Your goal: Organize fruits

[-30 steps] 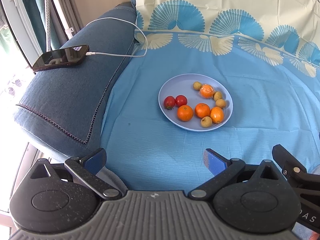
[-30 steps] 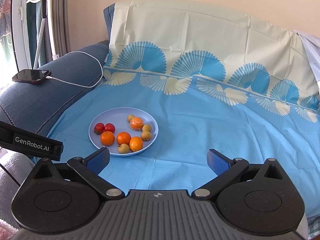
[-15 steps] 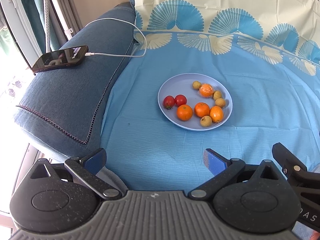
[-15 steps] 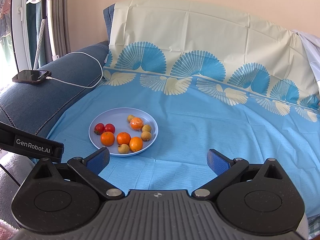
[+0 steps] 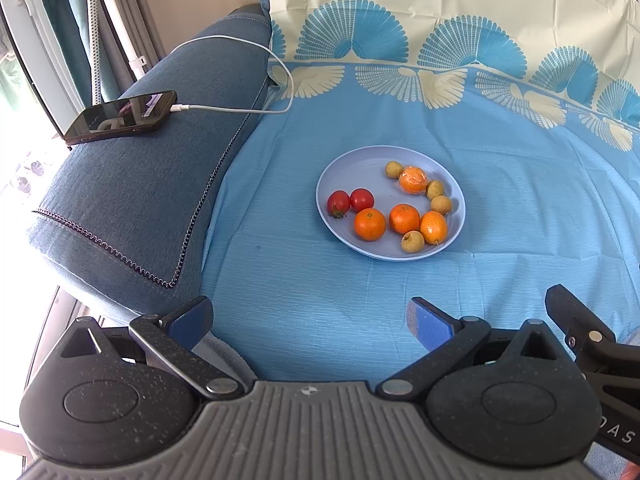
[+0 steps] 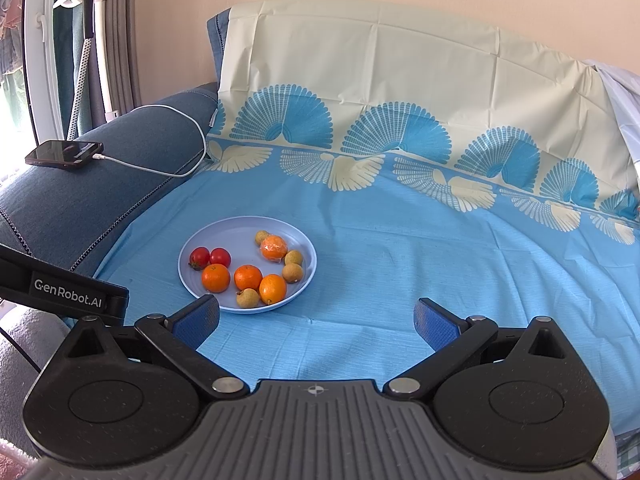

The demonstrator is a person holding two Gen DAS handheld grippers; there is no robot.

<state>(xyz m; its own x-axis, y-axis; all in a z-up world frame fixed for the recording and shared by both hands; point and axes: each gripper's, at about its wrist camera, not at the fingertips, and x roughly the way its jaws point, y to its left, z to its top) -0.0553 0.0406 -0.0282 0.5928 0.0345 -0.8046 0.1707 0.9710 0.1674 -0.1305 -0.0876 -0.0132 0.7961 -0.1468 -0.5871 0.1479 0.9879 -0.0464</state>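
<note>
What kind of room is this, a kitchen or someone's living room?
Most likely a home living room. The plate of fruit sits on a blue patterned cloth draped over a denim-blue sofa, a phone charges on its armrest, and curtains hang at the left.

Left claw (image 5: pixel 310 316) and right claw (image 6: pixel 318 318) side by side, jaws wide apart, empty.

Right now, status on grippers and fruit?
Left gripper, right gripper open, empty. Fruit all on plate. Nothing between grippers and plate.
</note>
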